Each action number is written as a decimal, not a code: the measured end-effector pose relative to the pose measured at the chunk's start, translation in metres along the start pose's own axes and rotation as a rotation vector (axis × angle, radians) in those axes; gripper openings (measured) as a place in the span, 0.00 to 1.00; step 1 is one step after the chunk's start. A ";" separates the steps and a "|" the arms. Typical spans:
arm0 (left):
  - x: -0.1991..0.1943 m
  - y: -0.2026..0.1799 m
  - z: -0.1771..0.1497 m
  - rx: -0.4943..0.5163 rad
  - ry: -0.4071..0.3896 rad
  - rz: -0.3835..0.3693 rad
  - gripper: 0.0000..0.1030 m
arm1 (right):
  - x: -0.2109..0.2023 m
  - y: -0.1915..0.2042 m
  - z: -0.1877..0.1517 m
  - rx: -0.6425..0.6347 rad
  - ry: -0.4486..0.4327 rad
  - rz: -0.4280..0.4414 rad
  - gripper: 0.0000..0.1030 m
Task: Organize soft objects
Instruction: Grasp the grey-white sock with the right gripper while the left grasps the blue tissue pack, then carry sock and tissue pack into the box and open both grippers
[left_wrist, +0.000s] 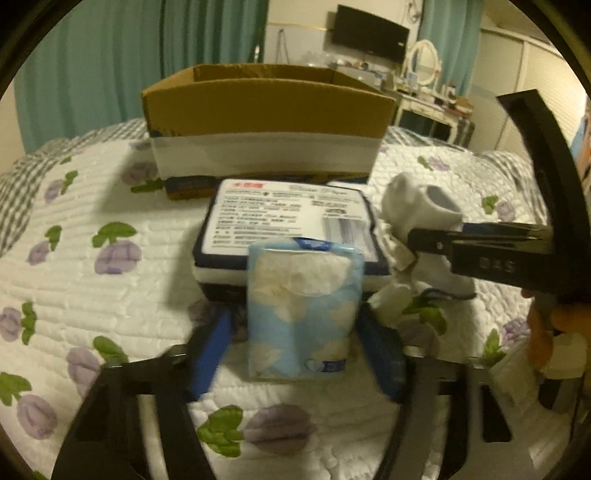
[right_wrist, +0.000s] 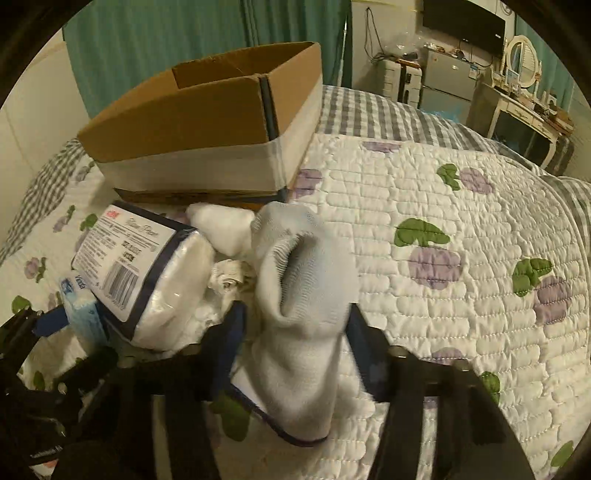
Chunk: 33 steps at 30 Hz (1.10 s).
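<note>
My left gripper (left_wrist: 295, 328) stands around a small light-blue tissue pack (left_wrist: 303, 310), its blue fingers close at both sides; whether they press it I cannot tell. Behind it lies a larger white tissue package with a dark border (left_wrist: 288, 225). My right gripper (right_wrist: 295, 332) is shut on a pale grey sock (right_wrist: 303, 295), held above the quilt; it also shows in the left wrist view (left_wrist: 432, 236) with the sock (left_wrist: 424, 206). More white socks (right_wrist: 225, 229) lie by the package (right_wrist: 147, 266). An open cardboard box (left_wrist: 266, 122) stands behind.
Everything sits on a white quilted bedspread with purple flowers (right_wrist: 443, 240). A dressing table with a mirror (right_wrist: 521, 74) and a wall TV (left_wrist: 369, 33) stand beyond the bed. Green curtains (left_wrist: 110, 66) hang behind the box.
</note>
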<state>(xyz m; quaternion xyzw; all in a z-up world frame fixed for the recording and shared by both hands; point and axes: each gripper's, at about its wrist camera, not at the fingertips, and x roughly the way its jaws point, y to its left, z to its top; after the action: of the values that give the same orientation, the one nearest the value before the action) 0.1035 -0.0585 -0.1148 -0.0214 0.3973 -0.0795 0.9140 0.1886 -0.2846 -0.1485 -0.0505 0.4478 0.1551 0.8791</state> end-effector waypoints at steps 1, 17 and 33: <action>-0.001 -0.001 0.000 0.004 0.002 -0.011 0.51 | -0.002 -0.001 0.000 0.006 -0.008 0.004 0.37; -0.040 0.005 -0.001 0.019 -0.043 0.003 0.50 | -0.074 0.014 -0.008 0.004 -0.181 -0.061 0.27; -0.122 0.018 0.021 0.015 -0.179 -0.028 0.50 | -0.175 0.083 0.000 -0.086 -0.315 -0.053 0.27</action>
<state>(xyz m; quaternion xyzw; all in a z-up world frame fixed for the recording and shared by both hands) 0.0386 -0.0218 -0.0140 -0.0272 0.3132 -0.0930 0.9447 0.0658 -0.2453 -0.0038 -0.0749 0.2959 0.1571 0.9392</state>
